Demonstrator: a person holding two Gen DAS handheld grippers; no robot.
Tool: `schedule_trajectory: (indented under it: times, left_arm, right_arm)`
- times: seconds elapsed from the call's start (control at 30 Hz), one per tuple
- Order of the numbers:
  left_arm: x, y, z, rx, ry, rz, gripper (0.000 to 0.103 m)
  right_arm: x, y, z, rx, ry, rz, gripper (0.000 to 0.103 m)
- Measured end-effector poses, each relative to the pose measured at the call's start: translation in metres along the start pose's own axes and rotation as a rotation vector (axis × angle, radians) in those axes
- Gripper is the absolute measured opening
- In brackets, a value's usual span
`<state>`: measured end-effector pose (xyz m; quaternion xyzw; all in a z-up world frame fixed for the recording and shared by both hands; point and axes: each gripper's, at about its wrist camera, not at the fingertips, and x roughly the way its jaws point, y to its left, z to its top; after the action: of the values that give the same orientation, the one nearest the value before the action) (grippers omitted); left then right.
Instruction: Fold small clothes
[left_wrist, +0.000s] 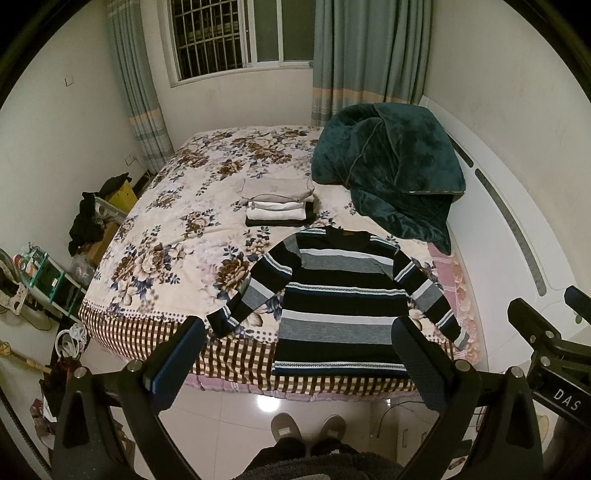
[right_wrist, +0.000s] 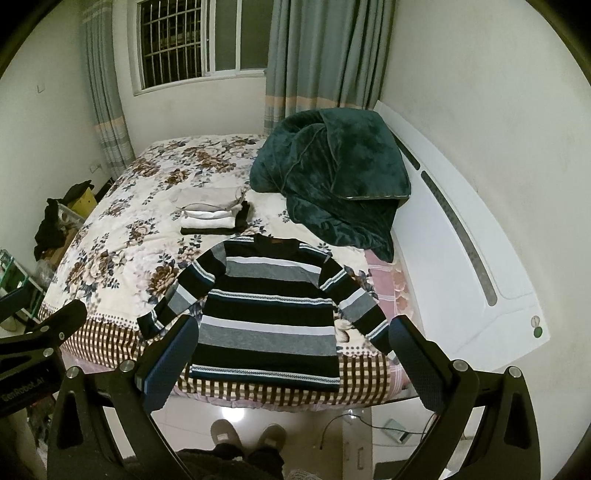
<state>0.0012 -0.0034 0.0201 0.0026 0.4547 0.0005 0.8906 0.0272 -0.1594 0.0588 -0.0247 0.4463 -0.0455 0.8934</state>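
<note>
A striped sweater (left_wrist: 332, 299) (right_wrist: 269, 306) in black, grey and white lies flat on the near end of the bed, sleeves spread to both sides, hem at the bed's edge. Behind it sits a stack of folded clothes (left_wrist: 277, 203) (right_wrist: 214, 218) in beige, white and black. My left gripper (left_wrist: 299, 332) hovers open above the sweater's lower half, holding nothing. My right gripper (right_wrist: 291, 332) is also open and empty, held high over the hem. The right gripper's frame (left_wrist: 546, 332) shows at the right edge of the left wrist view.
A bunched dark green blanket (left_wrist: 391, 170) (right_wrist: 332, 173) fills the bed's far right by the white headboard (right_wrist: 461, 240). The floral bedspread (left_wrist: 177, 229) lies bare on the left. A person's slippers (left_wrist: 306, 424) stand on the tiled floor. Clutter and a shelf (left_wrist: 48, 273) line the left wall.
</note>
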Motion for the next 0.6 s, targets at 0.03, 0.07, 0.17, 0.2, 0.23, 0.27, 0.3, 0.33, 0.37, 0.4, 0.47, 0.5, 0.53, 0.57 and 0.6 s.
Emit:
schedule_trajectory:
  times: [0.03,0.07,0.17,0.2,0.23,0.27,0.3,0.33,0.37,0.4,0.47,0.5,0.53,0.57,0.6]
  left_arm:
    - [-0.0001,0.0001,0.0002,0.0,0.0,-0.001,0.103]
    - [-0.0017,-0.0005,0.0016,-0.001,0.0,-0.001,0.103]
    - [-0.0025,-0.0008,0.0027,-0.001,0.001,-0.002,0.103]
    - [-0.0018,-0.0008,0.0016,0.0,0.001,0.0,0.103]
    - [-0.0025,-0.0008,0.0017,0.0,0.0,0.001,0.103]
    - [-0.0032,-0.0005,0.0021,-0.001,0.0,-0.001,0.103]
    - [-0.0036,-0.0002,0.0025,-0.002,-0.001,-0.001,0.103]
    - [-0.0022,-0.0004,0.0006,-0.001,-0.003,0.0,0.103]
    - [-0.0021,-0.0001,0.0004,-0.001,-0.003,0.0,0.103]
    - [-0.0025,0.0,0.0006,-0.001,-0.003,-0.001,0.103]
    - [-0.0037,0.0,0.0018,-0.002,-0.005,0.001,0.103]
    - [-0.0047,0.0004,0.0026,-0.003,-0.005,0.001,0.103]
    - [-0.005,0.0006,0.0025,-0.004,-0.005,-0.001,0.103]
    - [-0.0048,0.0003,0.0022,-0.003,-0.006,0.001,0.103]
    - [-0.005,0.0003,0.0023,-0.002,-0.006,0.001,0.103]
  right_arm:
    - [-0.0001,0.0003,-0.0005,-0.001,0.0,0.001,0.103]
    - [-0.0009,0.0001,0.0004,-0.002,0.0,0.002,0.103]
    - [-0.0004,0.0018,0.0,-0.002,-0.003,0.001,0.103]
    - [-0.0007,0.0019,0.0002,-0.001,-0.004,0.002,0.103]
    - [-0.0018,0.002,0.0016,-0.001,-0.004,0.002,0.103]
    - [-0.0025,0.002,0.0035,-0.001,-0.005,0.003,0.103]
    - [-0.0028,0.0022,0.0039,-0.002,-0.005,0.003,0.103]
    - [-0.0031,0.0025,0.0033,-0.001,-0.005,0.002,0.103]
    - [-0.0034,0.0029,0.003,-0.001,-0.006,0.002,0.103]
    - [-0.0041,0.003,0.0048,-0.002,-0.006,0.003,0.103]
    - [-0.0039,0.0034,0.002,-0.001,-0.007,0.003,0.103]
    - [-0.004,0.0038,0.0019,-0.002,-0.008,0.003,0.103]
    - [-0.0042,0.004,0.0019,-0.003,-0.007,0.003,0.103]
    - [-0.0048,0.0041,0.003,-0.003,-0.007,0.003,0.103]
    - [-0.0054,0.0039,0.003,-0.002,-0.008,0.003,0.103]
